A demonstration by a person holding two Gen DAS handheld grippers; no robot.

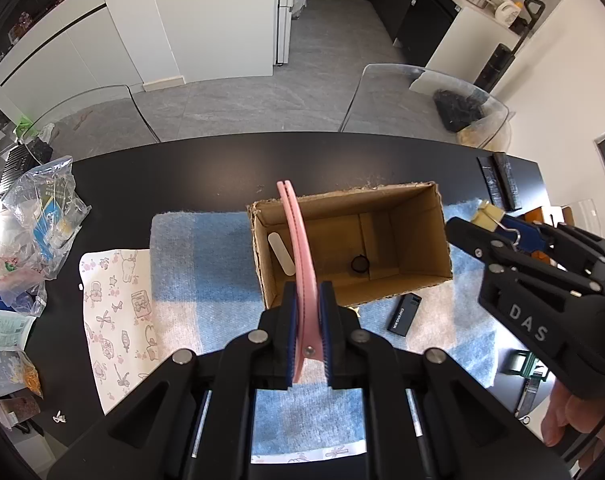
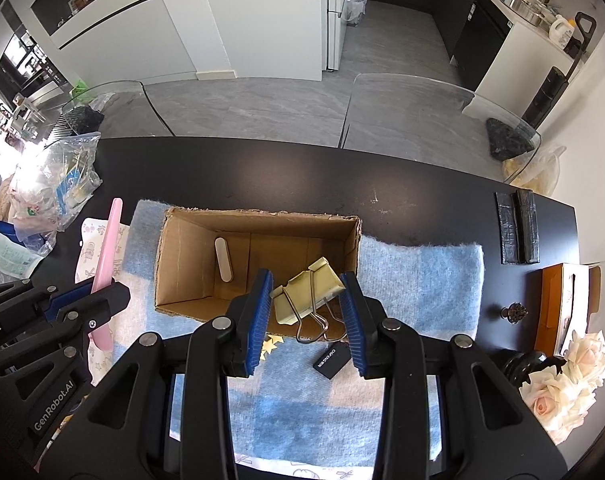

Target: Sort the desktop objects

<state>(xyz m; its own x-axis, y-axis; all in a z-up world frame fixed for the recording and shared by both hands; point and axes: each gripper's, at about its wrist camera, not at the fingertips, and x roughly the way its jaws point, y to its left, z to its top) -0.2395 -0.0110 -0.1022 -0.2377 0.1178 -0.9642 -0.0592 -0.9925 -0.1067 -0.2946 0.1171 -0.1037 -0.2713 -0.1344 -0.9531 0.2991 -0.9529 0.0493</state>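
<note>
While the pink hair clip (image 1: 298, 240) stands nearly upright, pinched low down between the blue pads of the left gripper (image 1: 307, 344), its long beak leans out over the near left corner of the cardboard box (image 1: 418, 240). That left tool is clenched hard on the clip, no gap either side. From the right wrist camera the same clip (image 2: 104, 264) shows off to the left of the box (image 2: 182, 248), held above the patterned paper (image 2: 87, 248).

Over on the other side, the right gripper (image 2: 308, 320) has a cream binder clip (image 2: 306, 292) between its pads, wire handles hanging toward the camera. The clip sits tilted over the near right part of the box opening. The jaws stand fairly wide; the clip's body meets the left pad, but I cannot tell whether the right pad bites on it. In the left wrist view that clip (image 1: 488, 214) pokes out past the right gripper's (image 1: 468, 226) tips, just right of the box.

Down inside the box lie a white oblong piece (image 1: 280, 254) against the left wall and a small black ring (image 1: 359, 264) on the floor.

The box rests on a blue and white towel (image 1: 206, 264), with a small black case (image 1: 404, 315) lying just in front of it. All of this is on a black table (image 1: 206, 168), a heap of clear plastic bags (image 1: 42, 216) at its left end, pale roses (image 2: 562, 388) at the right.
</note>
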